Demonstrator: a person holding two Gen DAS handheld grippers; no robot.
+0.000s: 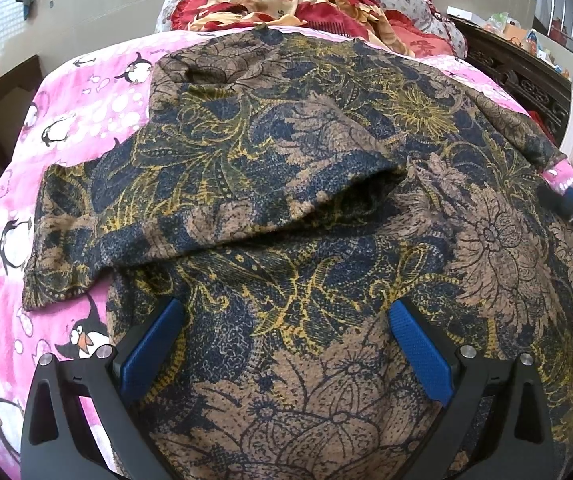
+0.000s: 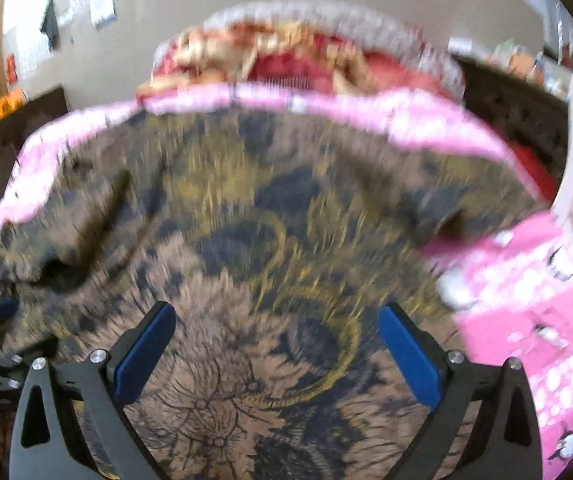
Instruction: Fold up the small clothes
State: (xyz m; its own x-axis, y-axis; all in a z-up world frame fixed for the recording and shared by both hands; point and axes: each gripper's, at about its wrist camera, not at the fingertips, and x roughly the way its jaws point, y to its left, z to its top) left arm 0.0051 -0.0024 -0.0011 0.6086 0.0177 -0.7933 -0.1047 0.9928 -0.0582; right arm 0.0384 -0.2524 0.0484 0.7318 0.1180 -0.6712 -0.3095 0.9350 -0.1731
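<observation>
Both jaws stand wide apart, gripping nothing: the left gripper (image 1: 286,344) and right gripper (image 2: 276,350) hover over a floral brown-and-navy shirt (image 1: 306,208) spread across a pink penguin blanket (image 1: 74,120), one sleeve (image 1: 62,240) toward nine o'clock.

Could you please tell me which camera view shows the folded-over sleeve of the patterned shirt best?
The left wrist view: the sleeve lies sharp and whole across the patterned shirt. The right wrist view is motion-blurred, showing it only as a dark fold at the left edge.
</observation>
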